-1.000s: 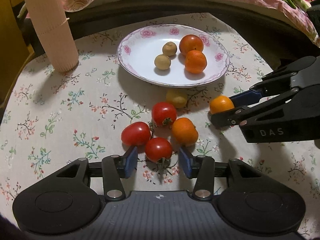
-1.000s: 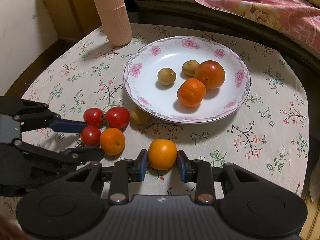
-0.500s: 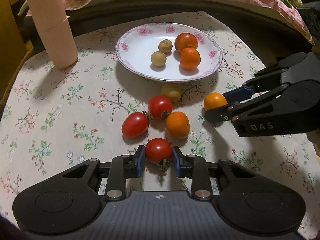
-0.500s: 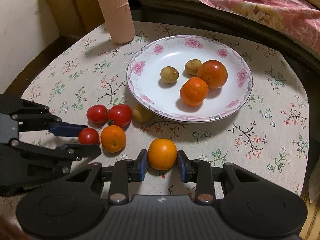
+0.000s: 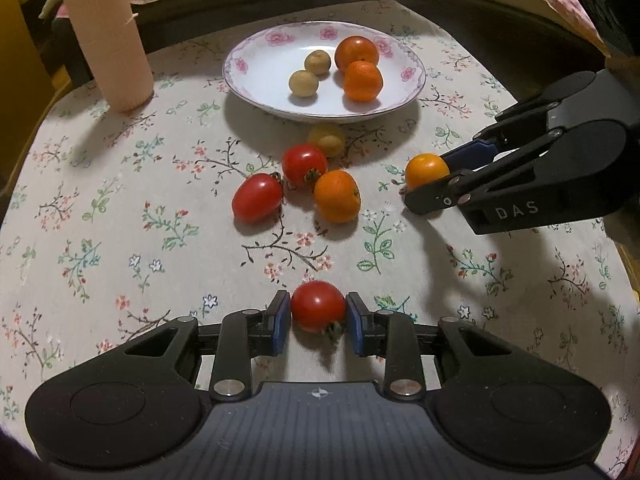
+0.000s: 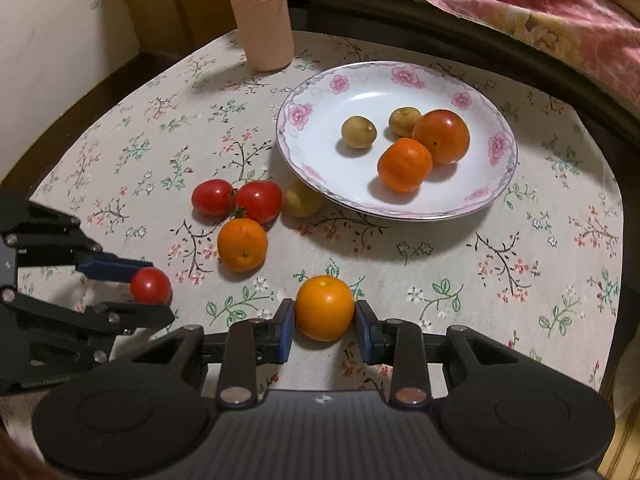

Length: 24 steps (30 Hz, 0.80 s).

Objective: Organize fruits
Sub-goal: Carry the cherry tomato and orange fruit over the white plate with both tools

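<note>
My left gripper (image 5: 318, 318) is shut on a red cherry tomato (image 5: 318, 306), held near the table's front; it also shows in the right wrist view (image 6: 150, 285). My right gripper (image 6: 325, 326) is shut on a small orange (image 6: 325, 307), seen from the left wrist view (image 5: 426, 170). On the cloth lie two red tomatoes (image 5: 256, 198), an orange (image 5: 337, 196) and a yellowish fruit (image 5: 327, 140). The flowered white plate (image 5: 256, 80) holds two oranges and two small brown fruits.
A tall ribbed pink cylinder (image 5: 106, 36) stands at the back left of the table. A dark rim and pink patterned cloth (image 6: 540, 8) lie behind the table. The table edge curves off at the left and right.
My left gripper shut on the nearest red tomato and drew back with it, away from the fruit cluster. The right gripper kept its hold on the orange.
</note>
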Available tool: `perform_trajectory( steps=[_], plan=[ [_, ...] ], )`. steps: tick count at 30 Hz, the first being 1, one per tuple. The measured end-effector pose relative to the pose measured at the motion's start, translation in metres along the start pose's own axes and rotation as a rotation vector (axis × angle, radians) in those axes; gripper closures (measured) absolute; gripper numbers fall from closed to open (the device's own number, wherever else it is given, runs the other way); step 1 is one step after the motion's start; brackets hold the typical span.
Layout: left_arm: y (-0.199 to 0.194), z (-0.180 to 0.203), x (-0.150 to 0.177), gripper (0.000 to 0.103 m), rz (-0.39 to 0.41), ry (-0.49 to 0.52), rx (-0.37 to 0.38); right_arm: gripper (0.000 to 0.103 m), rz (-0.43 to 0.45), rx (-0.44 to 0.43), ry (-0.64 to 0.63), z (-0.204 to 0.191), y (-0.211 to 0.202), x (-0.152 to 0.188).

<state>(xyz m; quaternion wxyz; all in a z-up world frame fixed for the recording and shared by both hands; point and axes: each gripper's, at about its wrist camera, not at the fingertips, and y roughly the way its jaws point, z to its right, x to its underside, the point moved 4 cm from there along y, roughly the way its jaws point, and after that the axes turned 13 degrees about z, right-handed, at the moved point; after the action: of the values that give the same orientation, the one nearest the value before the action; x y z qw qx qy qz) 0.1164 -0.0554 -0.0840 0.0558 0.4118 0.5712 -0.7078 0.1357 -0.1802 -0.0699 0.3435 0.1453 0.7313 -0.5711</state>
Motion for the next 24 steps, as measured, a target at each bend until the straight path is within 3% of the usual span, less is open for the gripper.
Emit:
perform_trajectory(
  steps=[5, 7, 12, 21, 24],
  plan=[
    [-0.0006, 0.0009, 0.0000, 0.056, 0.001, 0.007, 0.021, 0.069, 0.010, -0.018, 0.020, 0.0041, 0.0005, -0.0005],
    [-0.0013, 0.0008, 0.0010, 0.049, -0.001, 0.025, 0.011, 0.068, 0.007, -0.019, 0.013, 0.0030, 0.0014, -0.0013],
    [-0.0050, 0.0001, 0.0043, 0.048, 0.004, 0.034, 0.010, 0.068, 0.007, -0.010, -0.026, -0.0010, 0.0012, 0.0008],
    [-0.0040, 0.0028, 0.0026, 0.052, -0.004, 0.026, 0.010, 0.068, 0.000, -0.010, -0.019, -0.0005, 0.0006, 0.0007],
    [-0.0032, 0.0052, 0.0017, 0.063, -0.004, 0.024, 0.014, 0.069, -0.004, -0.003, -0.025, -0.0019, 0.0017, -0.0002]
  ],
)
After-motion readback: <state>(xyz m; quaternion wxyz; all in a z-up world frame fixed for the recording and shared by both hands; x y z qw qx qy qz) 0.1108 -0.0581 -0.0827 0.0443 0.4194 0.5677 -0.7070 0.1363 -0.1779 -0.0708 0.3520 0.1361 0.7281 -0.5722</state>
